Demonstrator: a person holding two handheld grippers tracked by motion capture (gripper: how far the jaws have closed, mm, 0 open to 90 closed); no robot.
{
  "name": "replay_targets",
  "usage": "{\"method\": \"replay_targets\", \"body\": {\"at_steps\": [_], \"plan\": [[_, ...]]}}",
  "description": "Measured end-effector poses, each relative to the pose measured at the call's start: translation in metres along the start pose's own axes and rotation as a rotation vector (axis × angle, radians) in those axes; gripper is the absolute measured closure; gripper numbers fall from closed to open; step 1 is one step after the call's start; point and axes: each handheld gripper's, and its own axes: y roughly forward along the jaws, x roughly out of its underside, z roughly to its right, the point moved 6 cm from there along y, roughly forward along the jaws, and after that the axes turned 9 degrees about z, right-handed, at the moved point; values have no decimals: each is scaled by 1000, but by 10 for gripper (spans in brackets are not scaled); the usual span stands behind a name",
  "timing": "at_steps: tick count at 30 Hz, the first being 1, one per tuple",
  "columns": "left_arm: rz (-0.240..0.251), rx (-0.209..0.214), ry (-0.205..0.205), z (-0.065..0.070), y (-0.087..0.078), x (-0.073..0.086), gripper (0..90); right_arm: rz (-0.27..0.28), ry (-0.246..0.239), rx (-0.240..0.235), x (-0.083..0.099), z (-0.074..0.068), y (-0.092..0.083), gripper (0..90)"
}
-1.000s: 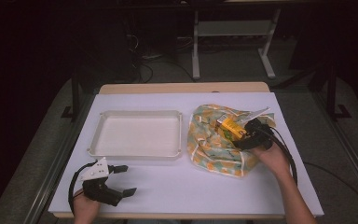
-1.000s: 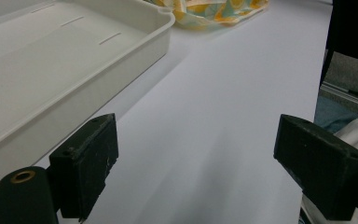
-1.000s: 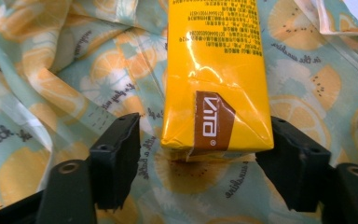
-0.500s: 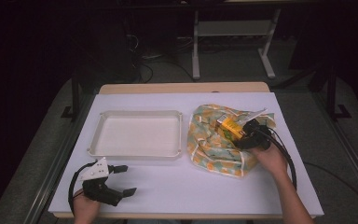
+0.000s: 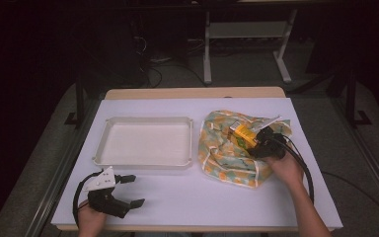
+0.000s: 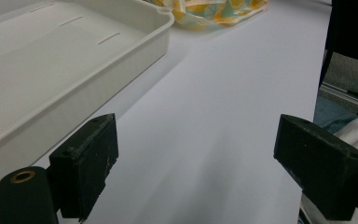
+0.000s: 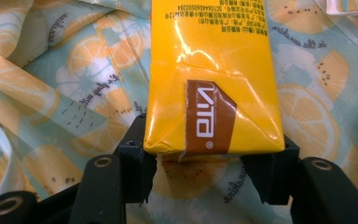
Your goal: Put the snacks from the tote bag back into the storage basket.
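Near left, my left gripper (image 5: 127,190) rests on the table (image 5: 197,197) with its jaws wide apart and nothing between them. Just beyond it sits the white tray (image 5: 145,162). At the right, my right gripper (image 5: 257,139) has just been closing its jaws, and they now clamp the near end of the yellow carton (image 7: 212,74). The carton lies on the fruit-print cloth (image 5: 222,148), right of the tray.
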Motion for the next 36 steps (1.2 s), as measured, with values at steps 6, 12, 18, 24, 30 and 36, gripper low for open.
{"method": "replay_targets", "body": {"at_steps": [6,12,18,24,30,36], "plan": [[-1,1,0,0,0,0,132,0,8,-1,0,-1,0,481],[1,1,-1,0,0,0,132,5,-3,11,-2,-1,-1,487],[0,0,-1,0,0,0,132,46,26,9,-7,2,-9,493],[-2,0,5,-1,0,0,132,68,-12,34,-17,2,-18,498],[3,-2,0,-1,0,0,132,68,-6,34,-22,1,-20,500],[0,-1,-2,-1,-1,0,132,71,-30,52,-37,0,-28,502]]}}
